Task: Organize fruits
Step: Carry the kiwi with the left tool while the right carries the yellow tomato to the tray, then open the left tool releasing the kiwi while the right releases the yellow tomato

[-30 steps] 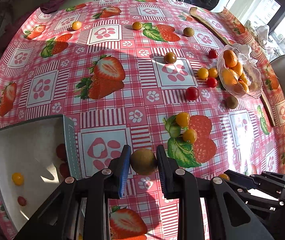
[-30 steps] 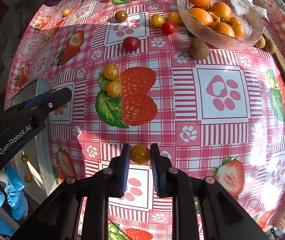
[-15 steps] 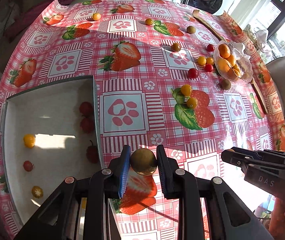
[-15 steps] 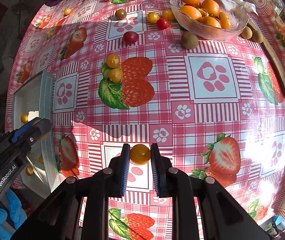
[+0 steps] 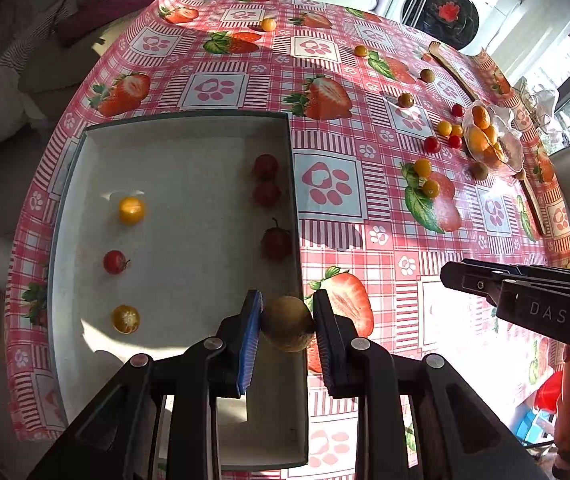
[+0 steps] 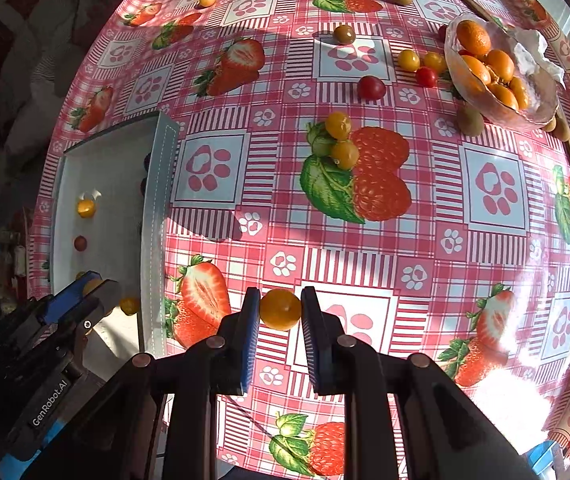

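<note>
While left tongs (image 5: 287, 322) pinch kiwi (image 5: 288, 323) (over tray (image 5: 181, 122)).

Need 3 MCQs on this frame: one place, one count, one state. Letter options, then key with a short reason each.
1. Where is the brownish fruit held by the left tongs?
A. in the glass bowl
B. over the right edge of the grey tray
C. on the floor

2. How many fruits lie in the tray, seen from the left wrist?
A. two
B. ten
C. six

3. What state are the right tongs in?
A. shut on a yellow-orange tomato
B. open and empty
C. shut on a spoon

Key: 1 B, it overlaps the tray wall. 2 C, three along the left, three by the right wall. 3 A, both pads touch the tomato.
</note>
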Motion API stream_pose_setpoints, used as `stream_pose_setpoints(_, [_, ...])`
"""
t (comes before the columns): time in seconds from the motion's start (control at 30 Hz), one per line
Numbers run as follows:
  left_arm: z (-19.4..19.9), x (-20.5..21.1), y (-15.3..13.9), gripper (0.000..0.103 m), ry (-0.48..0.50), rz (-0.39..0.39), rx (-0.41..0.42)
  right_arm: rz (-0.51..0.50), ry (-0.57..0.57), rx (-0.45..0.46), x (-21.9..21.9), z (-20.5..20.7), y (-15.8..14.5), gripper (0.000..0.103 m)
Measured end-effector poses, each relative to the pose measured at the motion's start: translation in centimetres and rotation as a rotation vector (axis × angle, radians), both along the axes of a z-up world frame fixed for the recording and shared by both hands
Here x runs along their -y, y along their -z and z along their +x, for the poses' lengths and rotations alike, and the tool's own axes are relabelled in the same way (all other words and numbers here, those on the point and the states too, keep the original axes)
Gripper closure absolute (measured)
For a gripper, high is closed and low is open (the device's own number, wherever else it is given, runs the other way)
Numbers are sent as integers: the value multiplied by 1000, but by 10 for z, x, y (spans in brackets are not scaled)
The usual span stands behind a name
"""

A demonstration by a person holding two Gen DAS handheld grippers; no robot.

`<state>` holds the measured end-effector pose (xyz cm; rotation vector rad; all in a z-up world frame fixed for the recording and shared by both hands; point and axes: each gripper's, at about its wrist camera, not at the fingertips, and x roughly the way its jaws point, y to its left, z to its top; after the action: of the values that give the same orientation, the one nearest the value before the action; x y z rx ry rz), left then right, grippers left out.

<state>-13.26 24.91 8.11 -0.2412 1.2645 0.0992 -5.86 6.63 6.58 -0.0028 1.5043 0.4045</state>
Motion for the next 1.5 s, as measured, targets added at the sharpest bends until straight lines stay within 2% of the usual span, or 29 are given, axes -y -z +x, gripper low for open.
stream_pose_setpoints(0.37, [-41,-44,19,75,-123,12,-38,40,-133,-1,-76,-5,-4,80])
stream_pose_setpoints(0.73, [-58,-54,51,75,-154,34,-81,51,-232,-49,-148,-11,20,80])
stream_pose_setpoints(1.1, [-59,-48,59,75,-131,56,-81,-11,-231,-93,-169,-7,56,80])
stream_pose_setpoints(1.27, [-59,-40,59,75,-129,72,-75,-34,-256,-57,-176,-11,57,80])
stream_pose_setpoints(1.5, [-57,-28,59,73,-94,112,-87,-33,-261,-66,-182,-14,57,78])
